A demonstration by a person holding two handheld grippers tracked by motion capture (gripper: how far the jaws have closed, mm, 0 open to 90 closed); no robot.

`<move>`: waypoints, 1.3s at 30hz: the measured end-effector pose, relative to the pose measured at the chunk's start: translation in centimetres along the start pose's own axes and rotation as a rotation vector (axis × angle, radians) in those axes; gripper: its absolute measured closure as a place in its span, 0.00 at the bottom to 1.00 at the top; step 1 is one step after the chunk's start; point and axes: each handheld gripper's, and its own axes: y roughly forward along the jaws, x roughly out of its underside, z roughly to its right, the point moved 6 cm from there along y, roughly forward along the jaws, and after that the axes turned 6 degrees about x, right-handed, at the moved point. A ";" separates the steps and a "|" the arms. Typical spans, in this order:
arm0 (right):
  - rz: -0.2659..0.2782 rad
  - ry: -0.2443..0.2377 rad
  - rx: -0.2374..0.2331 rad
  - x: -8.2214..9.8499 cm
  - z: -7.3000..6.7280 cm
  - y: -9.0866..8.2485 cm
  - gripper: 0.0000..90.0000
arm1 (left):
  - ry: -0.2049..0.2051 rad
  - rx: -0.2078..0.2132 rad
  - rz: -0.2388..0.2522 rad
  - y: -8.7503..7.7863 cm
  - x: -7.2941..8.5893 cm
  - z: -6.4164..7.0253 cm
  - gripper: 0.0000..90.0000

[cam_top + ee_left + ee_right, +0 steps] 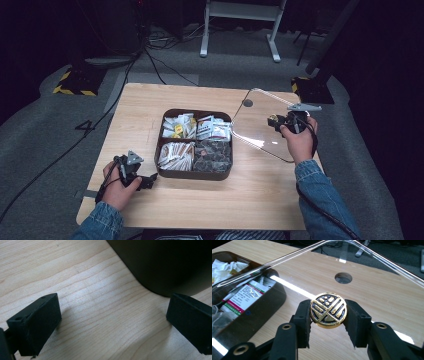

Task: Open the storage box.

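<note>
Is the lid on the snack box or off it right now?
Off. The clear lid is tilted, one edge resting on the box rim, held by its gold knob in the right gripper; the compartments lie uncovered.

Wooden counter (150, 107) with a round hole (247, 103); grey carpet (45, 135) crossed by black cables (65, 150); white frame legs (272, 37) and yellow-black striped bases (75, 90) beyond.

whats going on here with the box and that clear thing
A person works at a wooden table with a gripper in each hand. The right gripper is shut on the gold and black knob of a clear lid, holding it tilted to the right of a dark four-compartment box, one edge by the box's rim. The box, full of packets, stands uncovered. The left gripper rests open on the table at the box's near left corner.
</note>
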 end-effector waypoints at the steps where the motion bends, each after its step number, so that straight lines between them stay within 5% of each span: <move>1: -0.006 0.011 0.007 0.5 0.4 0.3 0.65 | 0.000 0.000 0.000 0.0 0.0 0.0 0.00; 20: -0.079 0.017 0.051 4.6 1.8 2.5 0.65 | -0.002 0.000 0.002 0.0 0.0 0.0 0.00; 39: -0.110 0.031 0.054 6.6 1.9 3.4 0.65 | -0.002 0.000 0.003 0.0 0.0 0.0 0.00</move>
